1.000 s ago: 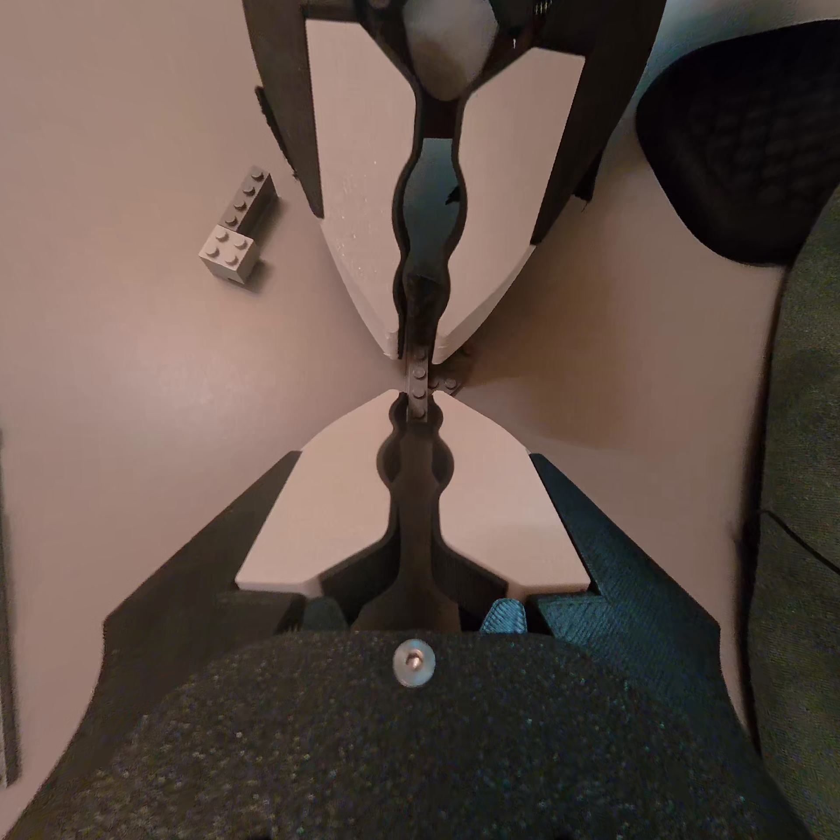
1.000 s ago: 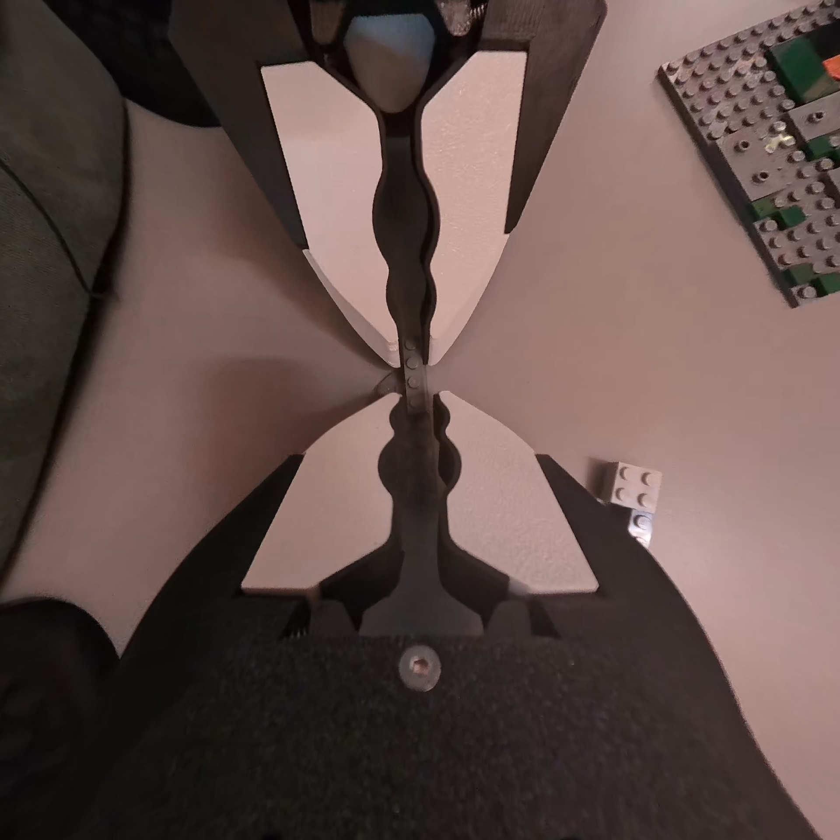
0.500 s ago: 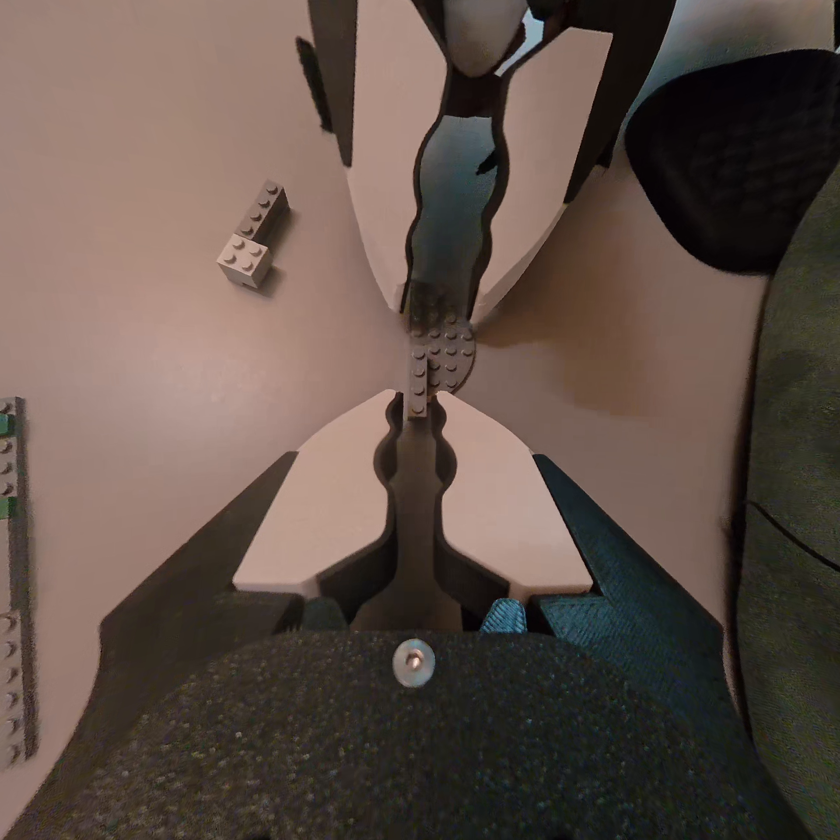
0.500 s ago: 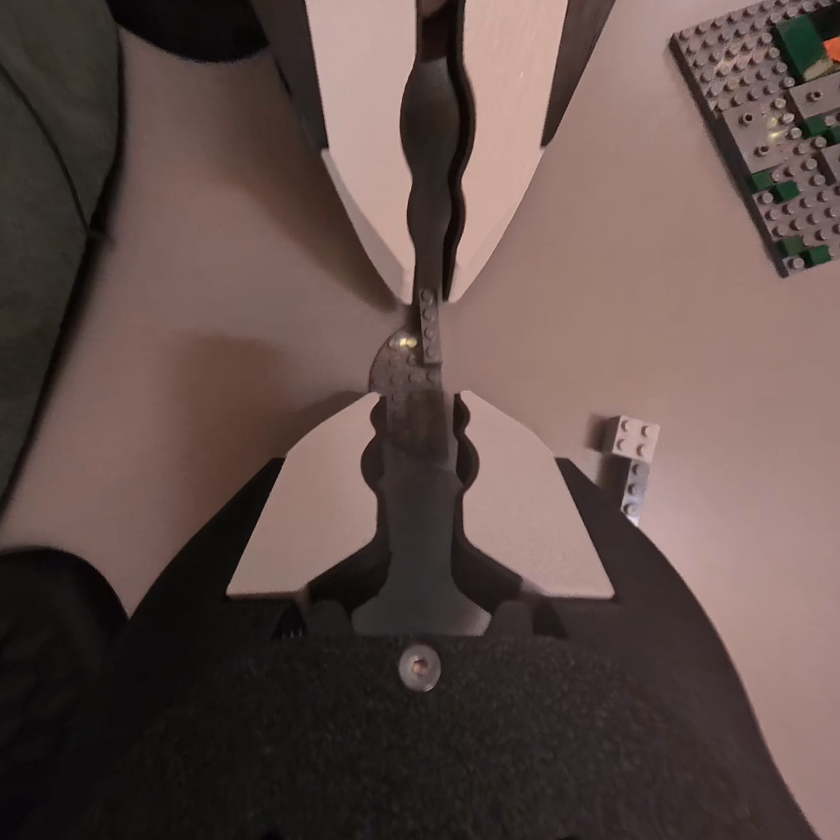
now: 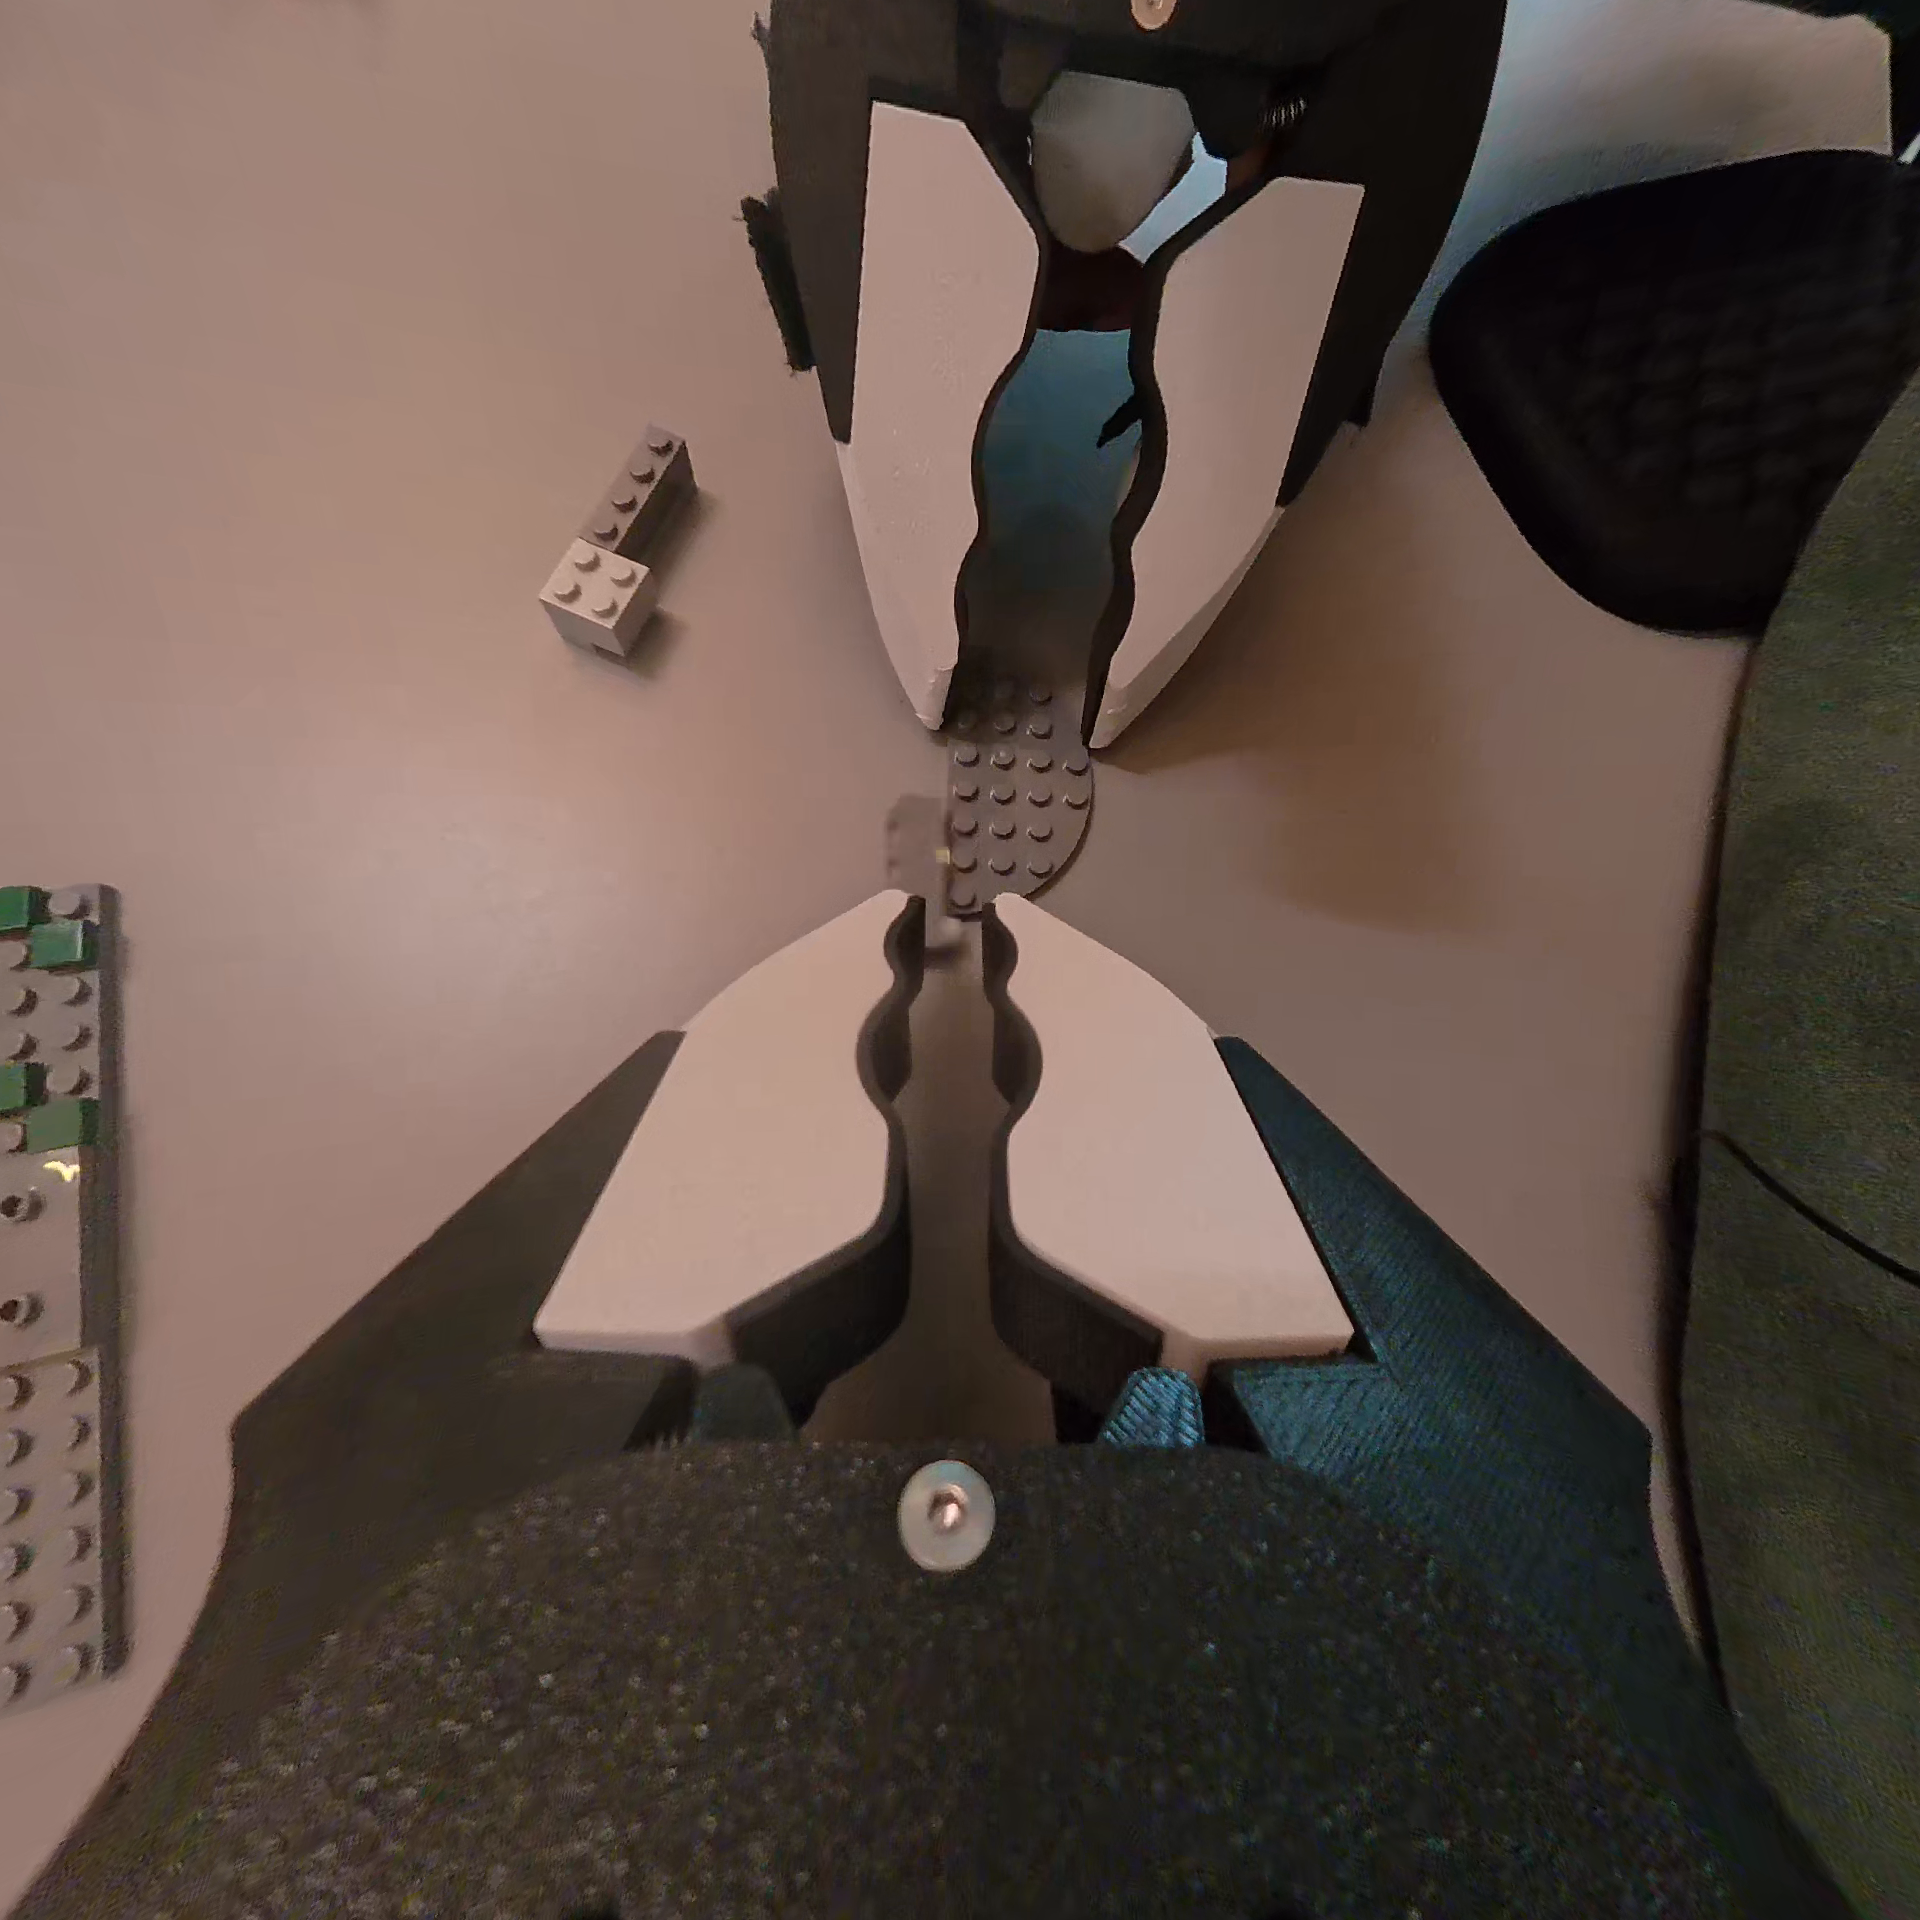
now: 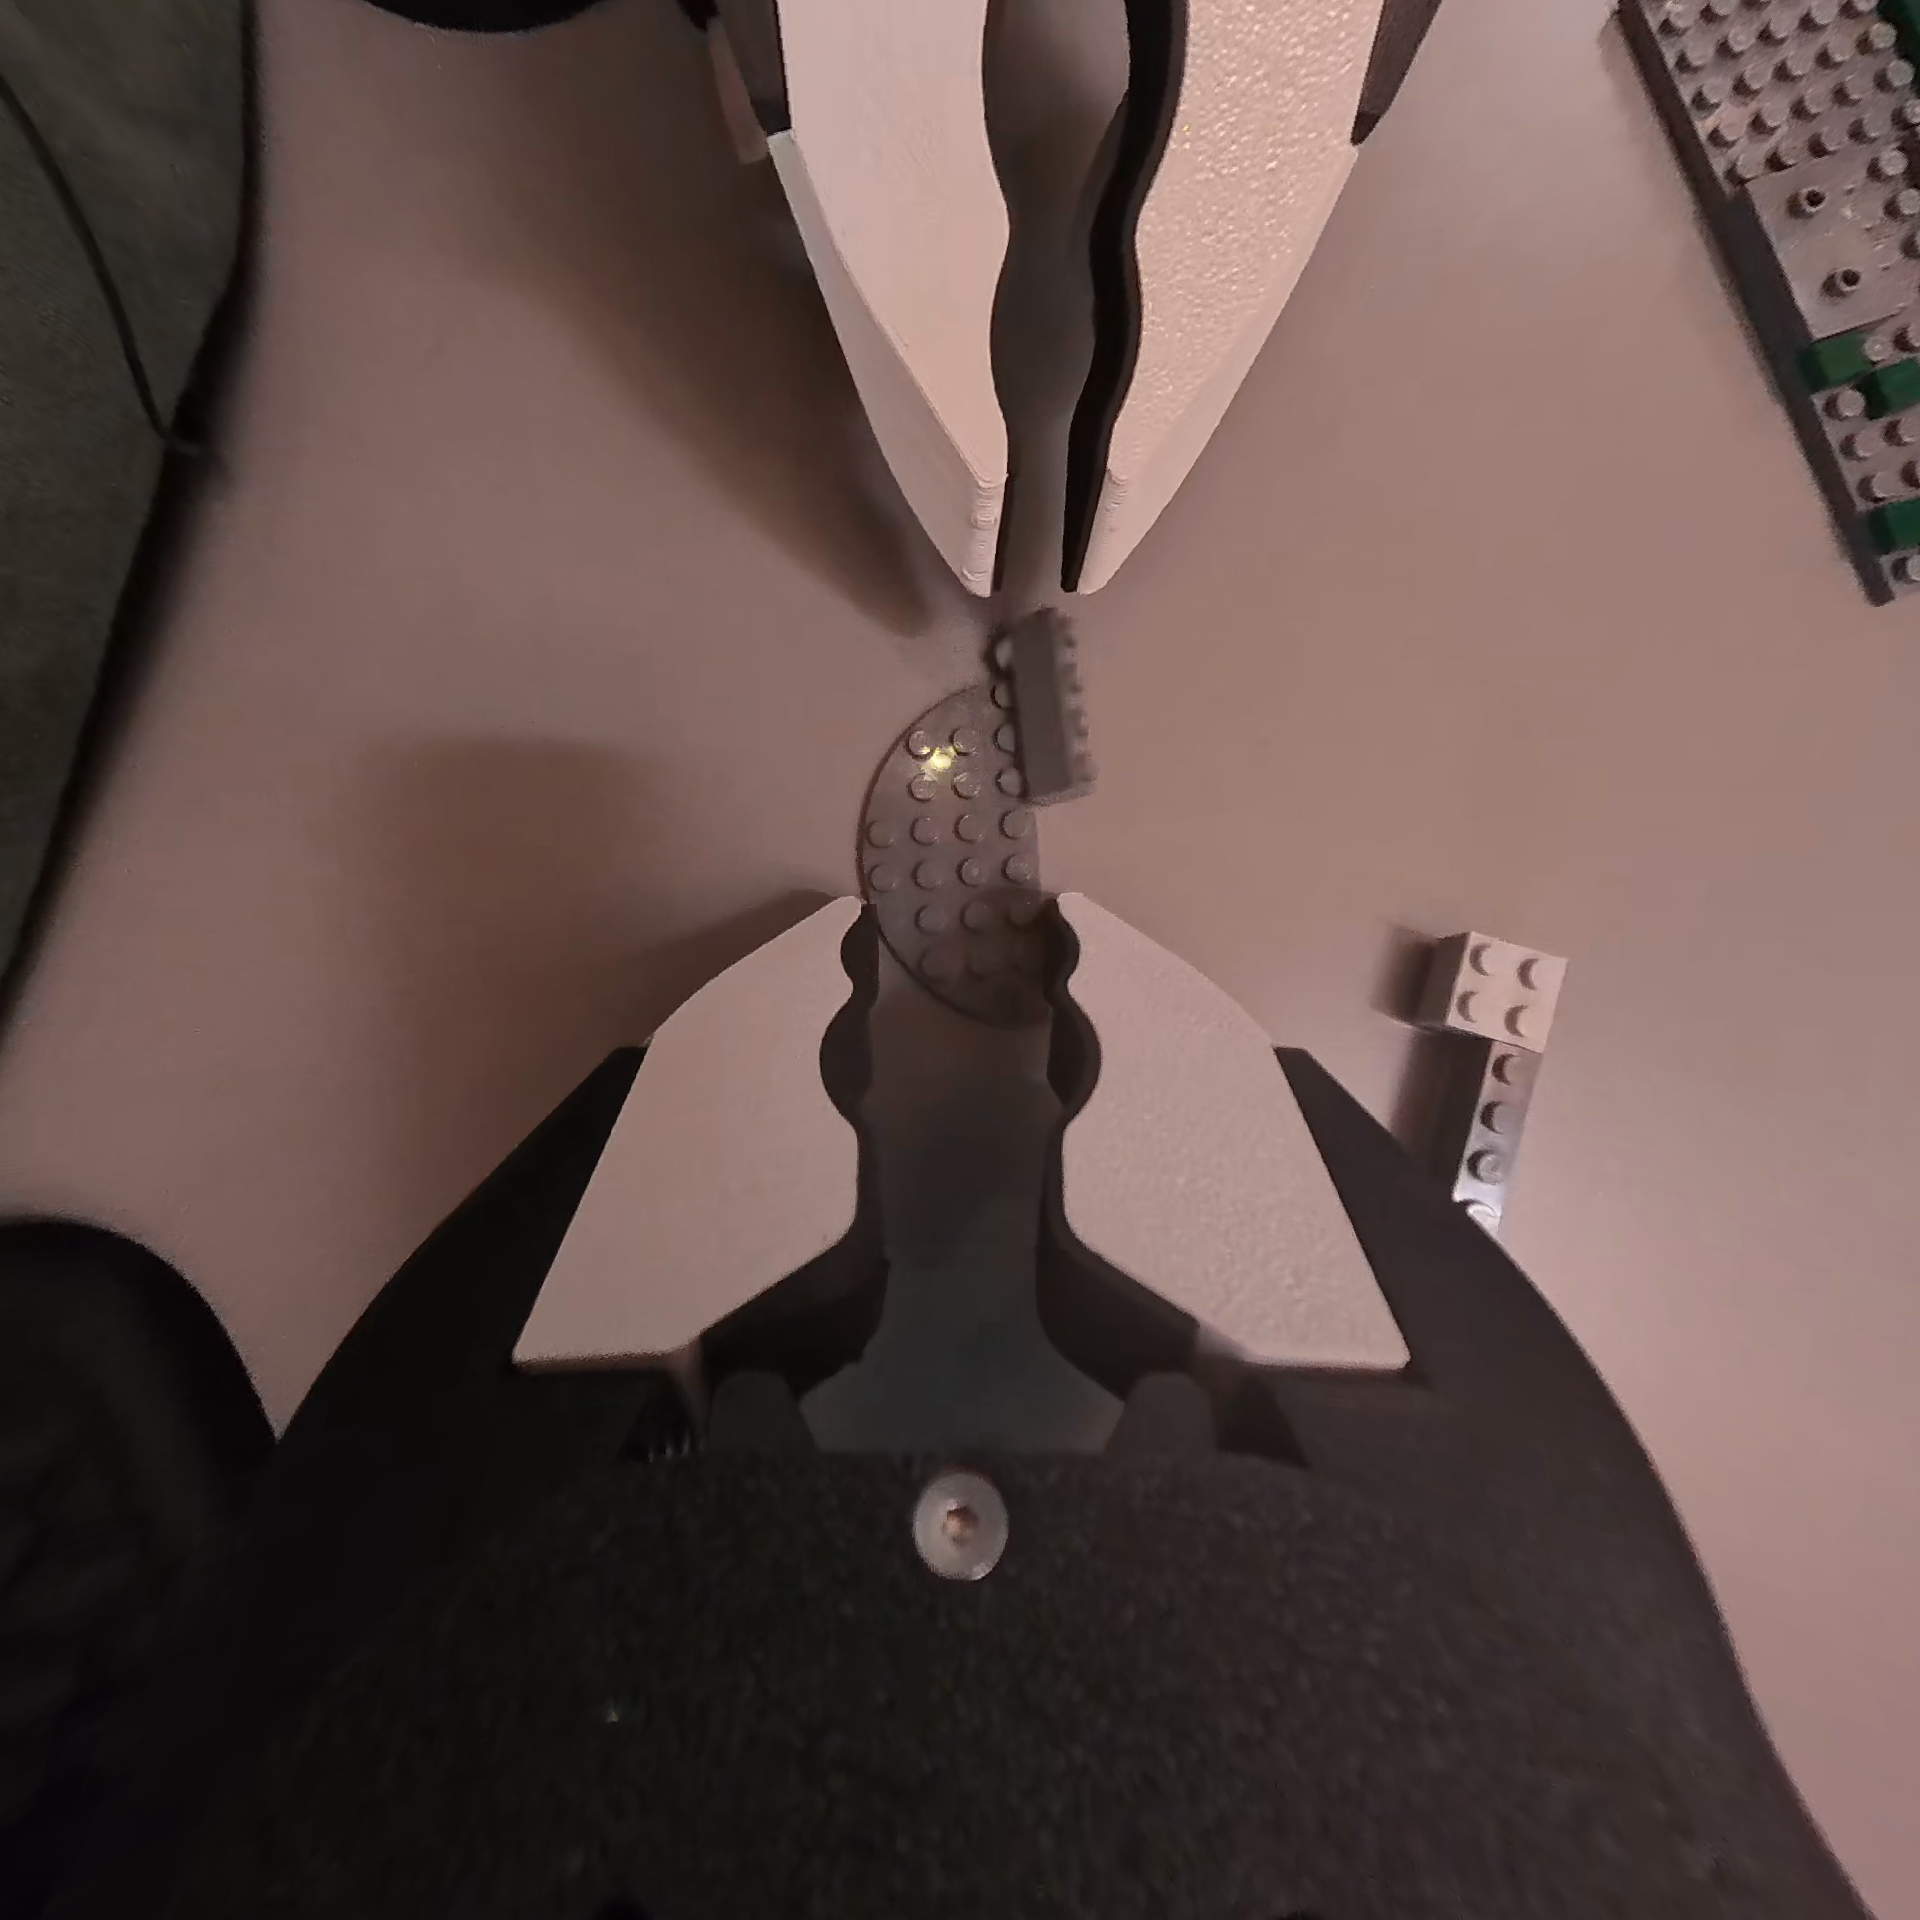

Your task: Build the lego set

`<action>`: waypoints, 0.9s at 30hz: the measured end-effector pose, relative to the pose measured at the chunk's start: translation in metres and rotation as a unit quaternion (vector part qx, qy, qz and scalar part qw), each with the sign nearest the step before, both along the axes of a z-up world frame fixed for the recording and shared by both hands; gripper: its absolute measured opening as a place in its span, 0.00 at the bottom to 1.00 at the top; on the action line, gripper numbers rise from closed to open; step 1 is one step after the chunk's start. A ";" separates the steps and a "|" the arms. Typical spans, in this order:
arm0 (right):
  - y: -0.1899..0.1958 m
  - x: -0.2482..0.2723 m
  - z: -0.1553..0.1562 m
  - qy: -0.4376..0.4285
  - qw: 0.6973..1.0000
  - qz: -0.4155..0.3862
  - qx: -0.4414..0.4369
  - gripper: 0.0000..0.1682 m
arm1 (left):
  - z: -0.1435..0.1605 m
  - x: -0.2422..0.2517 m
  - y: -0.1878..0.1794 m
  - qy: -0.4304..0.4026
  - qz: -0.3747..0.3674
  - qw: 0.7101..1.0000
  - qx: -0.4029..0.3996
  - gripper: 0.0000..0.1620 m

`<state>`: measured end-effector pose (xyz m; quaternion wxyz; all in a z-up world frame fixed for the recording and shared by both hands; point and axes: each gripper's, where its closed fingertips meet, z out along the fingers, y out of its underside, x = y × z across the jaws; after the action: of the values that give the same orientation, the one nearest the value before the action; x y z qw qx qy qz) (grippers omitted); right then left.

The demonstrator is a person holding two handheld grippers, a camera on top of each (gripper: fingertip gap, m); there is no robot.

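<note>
A dark grey half-round plate (image 6: pixel 935 842) lies flat on the pale table, also in the left wrist view (image 5: pixel 1023 821). My right gripper (image 6: pixel 956 909) is open, its tips either side of the plate's near end; it faces me in the left wrist view (image 5: pixel 1023 727). A narrow grey brick (image 6: pixel 1049 717) lies tilted on its side against the plate's straight edge, blurred in the left wrist view (image 5: pixel 914 842). My left gripper (image 5: pixel 951 909) has its jaws a narrow gap apart, with the brick just past its tips. It shows opposite in the right wrist view (image 6: pixel 1034 587).
A light grey square brick (image 5: pixel 603 597) joined to a dark grey long brick (image 5: pixel 644 488) lies to one side, also in the right wrist view (image 6: pixel 1496 987). A grey baseplate with green pieces (image 6: pixel 1787 239) (image 5: pixel 52 1299) sits farther off. A black chair seat (image 5: pixel 1683 395) and dark green cloth (image 5: pixel 1829 1039) border the table. Some 5 cm of space lies between my two pairs of fingers.
Both grippers held the pieces edge-on, tip to tip. The plate then turned flat and the right jaws widened. The grippers drew apart and the brick tipped onto its side beyond the left tips.
</note>
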<state>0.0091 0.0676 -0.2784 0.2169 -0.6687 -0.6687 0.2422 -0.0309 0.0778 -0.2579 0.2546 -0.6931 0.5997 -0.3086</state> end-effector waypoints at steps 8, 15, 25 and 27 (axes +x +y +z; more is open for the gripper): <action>-0.001 0.000 0.000 0.006 1.000 0.003 0.007 0.17 | -0.002 -0.003 0.004 0.000 0.007 1.000 -0.001 0.06; -0.003 0.000 0.005 0.022 1.000 -0.001 0.003 0.17 | -0.001 -0.005 0.009 -0.016 0.021 0.999 -0.028 0.06; -0.005 0.006 0.010 0.044 0.999 -0.015 -0.010 0.17 | -0.013 -0.001 0.008 0.002 0.019 0.999 -0.035 0.12; -0.006 0.007 0.010 0.046 0.999 -0.016 -0.013 0.17 | -0.018 0.000 0.008 0.019 0.013 1.000 -0.018 0.12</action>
<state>0.0162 0.0612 -0.2683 0.2432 -0.6703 -0.6438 0.2778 -0.0313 0.0862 -0.2760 0.2347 -0.7110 0.5898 -0.3025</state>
